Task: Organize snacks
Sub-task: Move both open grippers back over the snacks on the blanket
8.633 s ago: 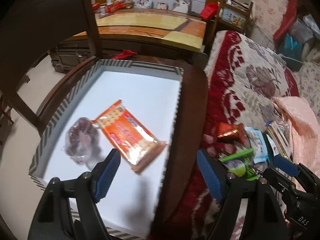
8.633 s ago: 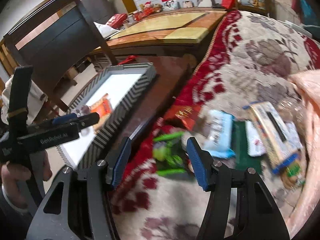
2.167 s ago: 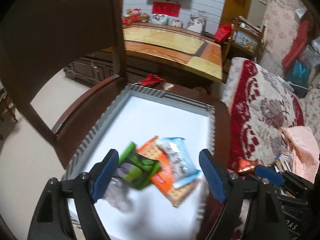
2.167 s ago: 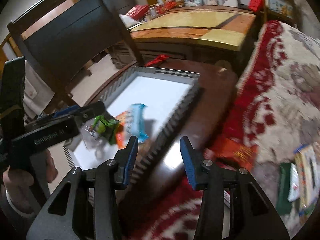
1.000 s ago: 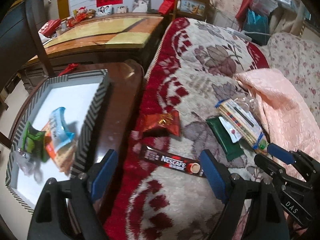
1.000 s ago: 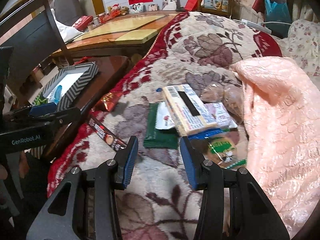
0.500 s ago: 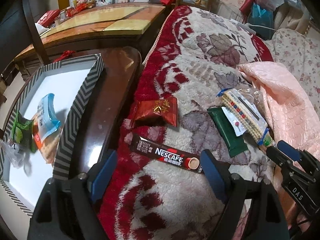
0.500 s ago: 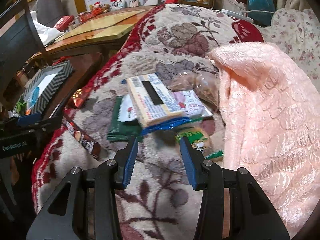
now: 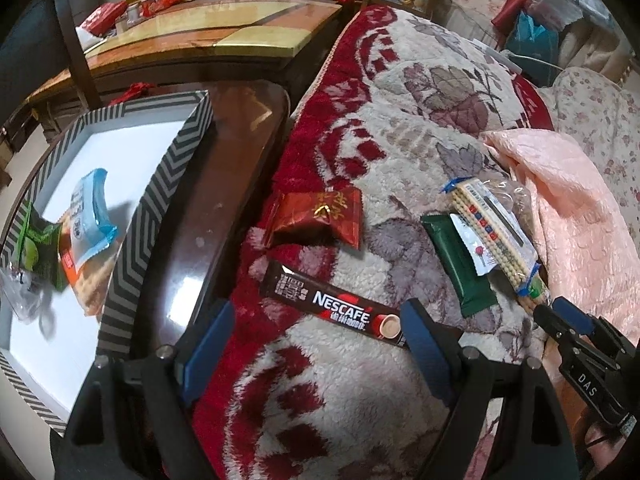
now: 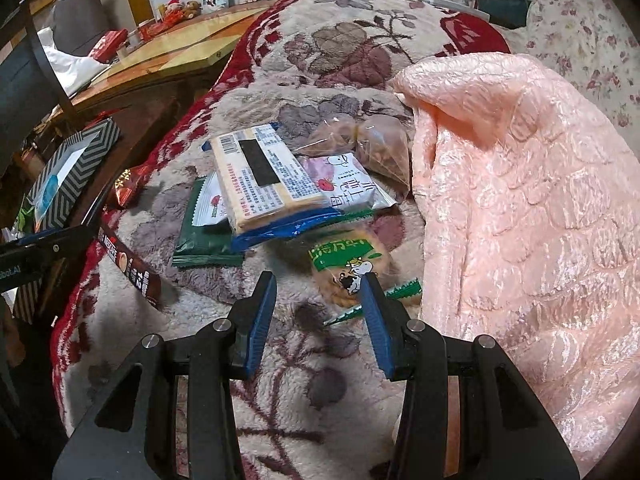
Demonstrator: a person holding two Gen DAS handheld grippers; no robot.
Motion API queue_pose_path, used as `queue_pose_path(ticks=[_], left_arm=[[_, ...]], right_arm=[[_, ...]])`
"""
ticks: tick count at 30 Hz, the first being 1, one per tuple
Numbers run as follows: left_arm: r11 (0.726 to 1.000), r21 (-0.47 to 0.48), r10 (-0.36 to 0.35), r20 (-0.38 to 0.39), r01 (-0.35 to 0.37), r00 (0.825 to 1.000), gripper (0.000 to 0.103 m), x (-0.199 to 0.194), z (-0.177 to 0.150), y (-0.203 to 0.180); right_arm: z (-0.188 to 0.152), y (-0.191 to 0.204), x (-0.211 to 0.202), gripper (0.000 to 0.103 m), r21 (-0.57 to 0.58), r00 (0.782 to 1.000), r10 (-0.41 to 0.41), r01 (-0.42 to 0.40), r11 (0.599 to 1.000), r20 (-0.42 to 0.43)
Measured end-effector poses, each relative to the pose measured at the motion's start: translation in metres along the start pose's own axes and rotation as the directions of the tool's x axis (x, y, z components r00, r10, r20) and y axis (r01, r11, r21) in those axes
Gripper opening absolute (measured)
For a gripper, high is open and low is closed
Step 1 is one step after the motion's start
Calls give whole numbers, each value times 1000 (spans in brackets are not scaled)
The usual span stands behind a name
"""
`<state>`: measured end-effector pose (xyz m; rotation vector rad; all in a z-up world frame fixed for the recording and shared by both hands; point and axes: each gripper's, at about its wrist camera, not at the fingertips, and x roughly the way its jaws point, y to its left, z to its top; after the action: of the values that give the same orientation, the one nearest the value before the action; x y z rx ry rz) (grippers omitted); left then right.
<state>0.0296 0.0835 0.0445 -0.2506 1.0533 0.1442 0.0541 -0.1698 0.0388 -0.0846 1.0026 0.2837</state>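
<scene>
1. Your left gripper (image 9: 316,336) hangs wide apart and empty over the coffee stick (image 9: 334,310) on the blanket (image 9: 400,140).
2. Your right gripper (image 10: 318,306) stands narrowly apart, holding nothing, its right finger at the green cookie pack (image 10: 348,266).
3. The box (image 9: 156,216) on the wooden stool (image 9: 224,184) has free white floor behind its snacks.
4. The pink cloth (image 10: 520,200) closes the right side.

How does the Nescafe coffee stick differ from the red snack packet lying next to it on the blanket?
The Nescafe coffee stick is long, narrow and dark brown; the red snack packet is short, wide, puffy and glossy red. The stick bears white Latin lettering and a cup picture; the packet bears gold characters. The stick lies nearer the open left gripper; the packet lies beyond it. Both rest on the floral blanket, outside the striped box.
</scene>
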Motion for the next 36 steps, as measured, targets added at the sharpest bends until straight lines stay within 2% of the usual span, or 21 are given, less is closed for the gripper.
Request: queue_pose_path(ticks=[8,11,17,21,23,24,26,27,29,33,36], left_arm=[[997,-82,-17,-51,13,999,86,10,2,3],[996,-85,-46,-67,40,997,86,13,2,-6],[996,-91,-32,-120,21,992,86,31,4,-15],[999,-25,-34,-212,29,977,86,47,-4,-23],[999,5,-42,-228,44,973,87,47,-11,-20],[999,21,-35,-234,41,972,87,43,-15,-15],[998,53,29,-269,-15,963,86,40,-21,-1],[999,46,31,-275,-19,961,86,38,-23,8],[1000,-4,6,-272,-8,962,86,32,-24,23],[996,-84,-44,-185,29,982,86,18,-12,23],[998,-59,-29,-147,20,989,86,17,-1,2]], right_arm=[[-1,2,0,43,3,999,36,-36,999,6],[-1,3,0,43,1,999,53,-53,999,5],[-3,3,1,43,-1,997,76,-76,997,5],[-4,2,2,43,3,996,84,-84,996,5],[-3,2,3,43,5,996,88,-88,996,4],[-3,2,3,43,7,996,92,-92,996,3],[-3,2,2,43,8,995,99,-99,995,5],[-3,3,2,43,10,994,105,-105,994,6],[-4,4,2,43,14,993,119,-119,993,9],[-4,10,7,43,8,991,135,-135,991,0],[-5,15,4,43,-13,991,136,-136,991,-3]])
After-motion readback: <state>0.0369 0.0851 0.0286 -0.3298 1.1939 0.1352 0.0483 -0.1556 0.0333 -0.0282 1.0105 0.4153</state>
